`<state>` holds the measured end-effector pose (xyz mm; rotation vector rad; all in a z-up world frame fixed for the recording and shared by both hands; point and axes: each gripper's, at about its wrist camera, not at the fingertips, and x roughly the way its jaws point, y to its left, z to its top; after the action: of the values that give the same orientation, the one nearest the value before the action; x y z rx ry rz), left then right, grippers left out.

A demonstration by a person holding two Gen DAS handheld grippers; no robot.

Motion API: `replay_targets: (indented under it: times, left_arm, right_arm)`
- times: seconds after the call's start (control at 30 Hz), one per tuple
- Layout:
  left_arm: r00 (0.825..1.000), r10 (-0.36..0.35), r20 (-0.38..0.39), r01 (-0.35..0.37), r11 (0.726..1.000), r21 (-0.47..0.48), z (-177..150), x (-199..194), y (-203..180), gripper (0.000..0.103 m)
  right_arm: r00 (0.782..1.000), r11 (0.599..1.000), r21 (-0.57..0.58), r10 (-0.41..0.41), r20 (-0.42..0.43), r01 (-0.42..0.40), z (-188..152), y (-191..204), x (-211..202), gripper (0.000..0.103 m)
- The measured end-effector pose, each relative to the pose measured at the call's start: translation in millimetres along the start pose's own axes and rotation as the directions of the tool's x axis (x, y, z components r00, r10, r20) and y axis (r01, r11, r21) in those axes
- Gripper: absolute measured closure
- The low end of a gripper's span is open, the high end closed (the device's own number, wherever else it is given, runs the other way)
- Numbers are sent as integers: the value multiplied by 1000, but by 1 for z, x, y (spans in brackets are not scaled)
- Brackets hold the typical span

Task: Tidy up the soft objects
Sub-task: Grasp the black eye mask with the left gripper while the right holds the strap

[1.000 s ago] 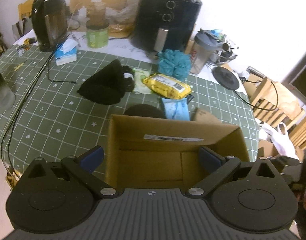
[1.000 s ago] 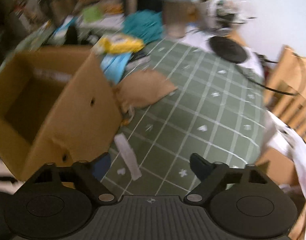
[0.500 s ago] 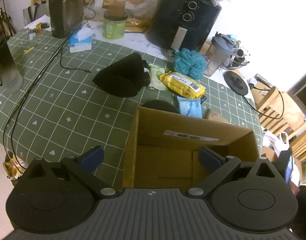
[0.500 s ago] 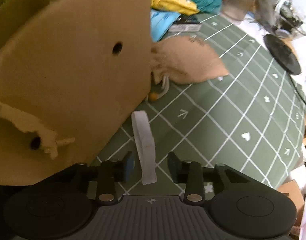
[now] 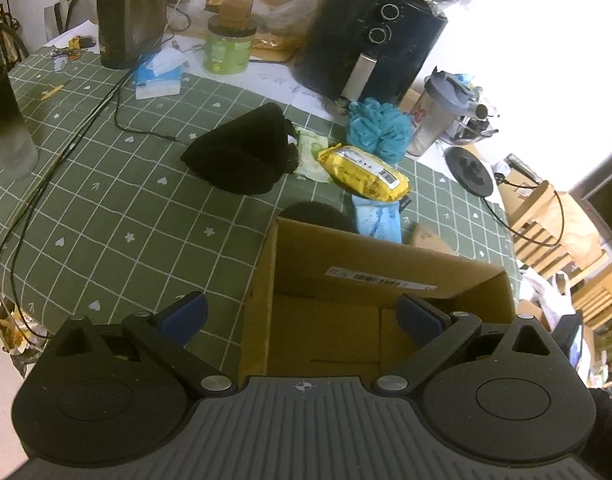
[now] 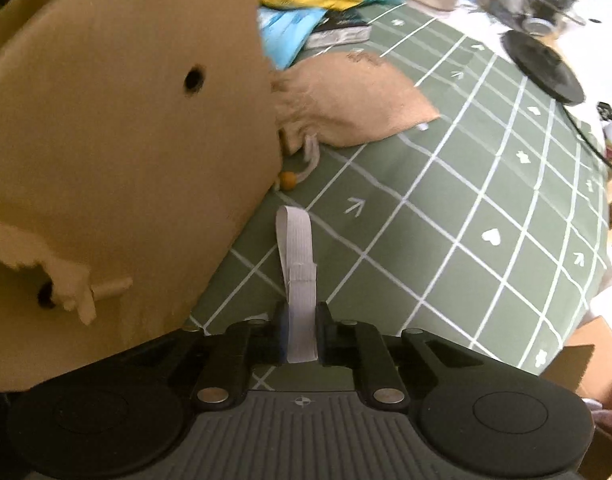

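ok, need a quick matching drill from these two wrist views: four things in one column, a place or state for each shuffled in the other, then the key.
Things
1. white elastic band
2. cardboard box
3. tan drawstring pouch
4. left gripper

Place or state
A. lying on the green tablecloth against the box's far corner
B. open, nothing between the fingers
C. pinched in the right gripper, whose jaws have just been closing
D. standing open-topped, nothing visible inside

Pairs: 1-C, 2-D, 3-A, 4-B
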<state>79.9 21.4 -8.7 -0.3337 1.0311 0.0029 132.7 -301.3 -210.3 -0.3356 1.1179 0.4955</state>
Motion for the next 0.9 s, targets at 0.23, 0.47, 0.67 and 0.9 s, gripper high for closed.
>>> replay_targets:
  times: [0.23, 0.47, 0.67, 0.9]
  left_arm:
    - [999, -30, 27, 30, 999, -9, 8, 1, 2, 0]
    - [996, -44, 76, 42, 999, 21, 29, 1, 5, 0]
    - [992, -52, 115, 45, 997, 63, 47, 15, 14, 0]
    - [991, -18, 130, 6, 996, 92, 66, 47, 28, 0]
  right_arm:
    - [997, 992, 120, -36, 66, 28, 9, -17, -25, 89]
    - [983, 975, 223, -57, 172, 17, 19, -28, -66, 90]
    - [961, 968, 250, -66, 268, -3, 28, -30, -107, 90]
    - [935, 969, 249, -79, 346, -10, 45, -19, -142, 90]
